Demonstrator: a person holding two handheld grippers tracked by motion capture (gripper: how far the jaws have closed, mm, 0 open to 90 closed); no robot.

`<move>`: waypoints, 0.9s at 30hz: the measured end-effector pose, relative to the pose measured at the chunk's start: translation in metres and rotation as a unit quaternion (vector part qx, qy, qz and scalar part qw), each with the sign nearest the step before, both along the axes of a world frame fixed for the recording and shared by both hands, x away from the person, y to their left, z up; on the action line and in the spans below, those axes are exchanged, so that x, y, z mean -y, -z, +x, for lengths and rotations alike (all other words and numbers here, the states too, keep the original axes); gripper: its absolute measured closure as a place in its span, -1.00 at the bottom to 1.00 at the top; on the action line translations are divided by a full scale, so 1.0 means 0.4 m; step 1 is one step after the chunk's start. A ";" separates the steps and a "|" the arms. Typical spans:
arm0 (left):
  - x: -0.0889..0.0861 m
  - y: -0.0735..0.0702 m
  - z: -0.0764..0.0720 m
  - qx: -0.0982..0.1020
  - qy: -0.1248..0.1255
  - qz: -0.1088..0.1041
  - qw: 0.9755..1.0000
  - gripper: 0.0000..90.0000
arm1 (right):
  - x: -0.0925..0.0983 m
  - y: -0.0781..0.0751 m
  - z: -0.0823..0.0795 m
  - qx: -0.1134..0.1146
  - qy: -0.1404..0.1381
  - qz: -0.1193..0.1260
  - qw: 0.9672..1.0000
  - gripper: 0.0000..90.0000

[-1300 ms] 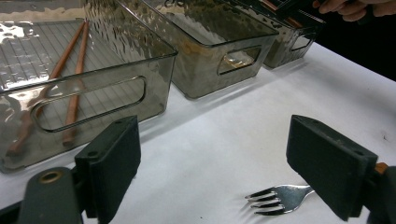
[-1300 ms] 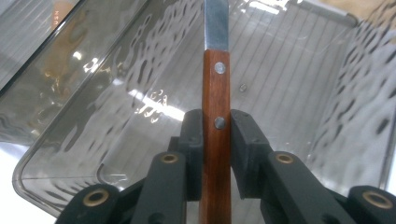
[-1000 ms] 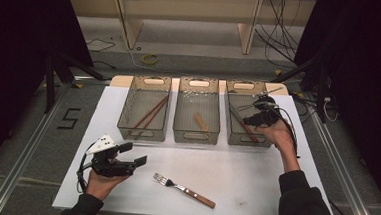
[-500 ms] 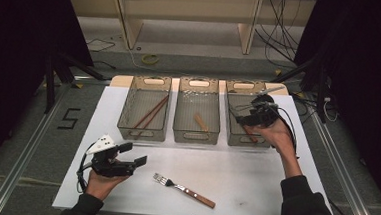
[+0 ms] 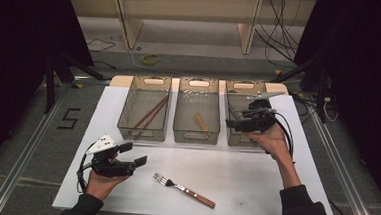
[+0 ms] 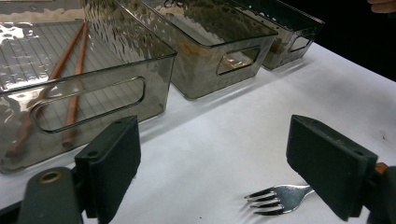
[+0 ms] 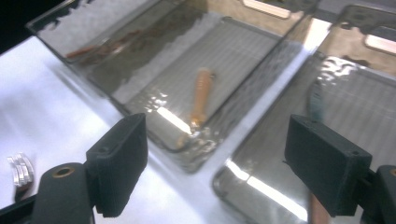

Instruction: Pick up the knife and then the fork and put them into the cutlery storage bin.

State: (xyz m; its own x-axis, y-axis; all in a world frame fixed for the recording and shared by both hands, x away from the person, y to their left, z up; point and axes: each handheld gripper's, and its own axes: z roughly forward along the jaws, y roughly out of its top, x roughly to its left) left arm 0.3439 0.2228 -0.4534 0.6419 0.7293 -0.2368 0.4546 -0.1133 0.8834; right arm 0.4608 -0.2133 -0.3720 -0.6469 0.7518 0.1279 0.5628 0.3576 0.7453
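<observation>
Three clear bins stand in a row on the white mat [image 5: 253, 191]. The left bin [image 5: 143, 107] holds chopsticks [image 6: 70, 88]. A wooden-handled piece [image 7: 201, 95] lies in the middle bin [image 5: 198, 113]. Over the near end of the right bin [image 5: 239, 90] hangs my right gripper [image 5: 235, 120]; its jaws have just been opening and stand open with nothing between them [image 7: 224, 154]. A utensil with a wooden handle [image 7: 319, 210] lies in that bin below it. My left gripper [image 5: 134, 153] is open near the mat's front left, just left of a wooden-handled fork [image 5: 183, 189], whose tines [image 6: 275, 198] show between its jaws.
The mat lies on a table with metal rails along both sides. Bare mat stretches between the bins and the fork and to the right of the fork. Cables [image 5: 283, 33] lie on the floor behind the table.
The right hand has lifted and drifted a little left over the right bin. The left hand and the fork have stayed where they were.
</observation>
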 end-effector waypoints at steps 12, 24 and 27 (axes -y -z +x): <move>0.000 0.000 0.000 0.002 0.002 -0.001 1.000 -0.61 | -0.043 0.022 -0.050 -0.001 -0.024 0.011 1.000 -0.51; 0.002 0.001 -0.002 0.001 0.004 -0.003 1.000 -0.61 | -0.081 0.035 -0.090 -0.007 -0.050 0.004 0.999 -0.51; 0.001 0.002 -0.001 0.001 0.004 -0.003 1.000 -0.61 | -0.084 0.033 -0.096 -0.009 -0.054 0.008 0.998 -0.51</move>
State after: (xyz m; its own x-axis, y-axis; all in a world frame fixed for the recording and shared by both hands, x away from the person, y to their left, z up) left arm 0.3434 0.2224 -0.4541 0.6486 0.7223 -0.2401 0.4521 -0.1118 0.8849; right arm 0.4226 -0.1795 -0.3851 -0.7222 0.6749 0.1513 0.5342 0.4053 0.7418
